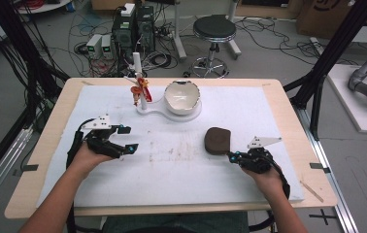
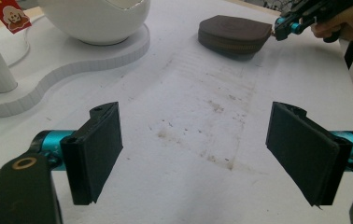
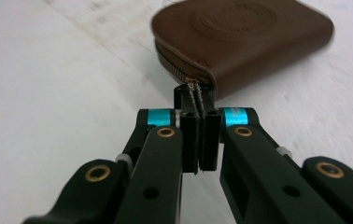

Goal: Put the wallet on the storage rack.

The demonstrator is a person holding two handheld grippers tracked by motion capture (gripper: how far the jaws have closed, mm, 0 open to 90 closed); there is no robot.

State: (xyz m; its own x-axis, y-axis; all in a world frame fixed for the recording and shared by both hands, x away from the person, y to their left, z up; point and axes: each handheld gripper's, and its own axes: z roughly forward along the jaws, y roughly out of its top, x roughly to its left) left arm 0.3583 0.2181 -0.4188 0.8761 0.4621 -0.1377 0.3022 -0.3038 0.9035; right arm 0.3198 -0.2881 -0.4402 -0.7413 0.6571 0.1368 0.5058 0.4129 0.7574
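Two jaws on pouch (image 3: 244, 44) zip pull (image 3: 193, 87).

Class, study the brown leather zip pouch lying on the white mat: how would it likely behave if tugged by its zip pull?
The brown leather zip pouch lies flat, so it probably won't roll or tip. It looks small and light, so a tug from the right gripper, shut on the zip pull, may drag it across the white mat. Its rounded edges suggest slight give.

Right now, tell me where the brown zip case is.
In the high view the brown zip case lies right of centre on the white mat, just ahead of the right gripper, whose jaws pinch its zipper pull.
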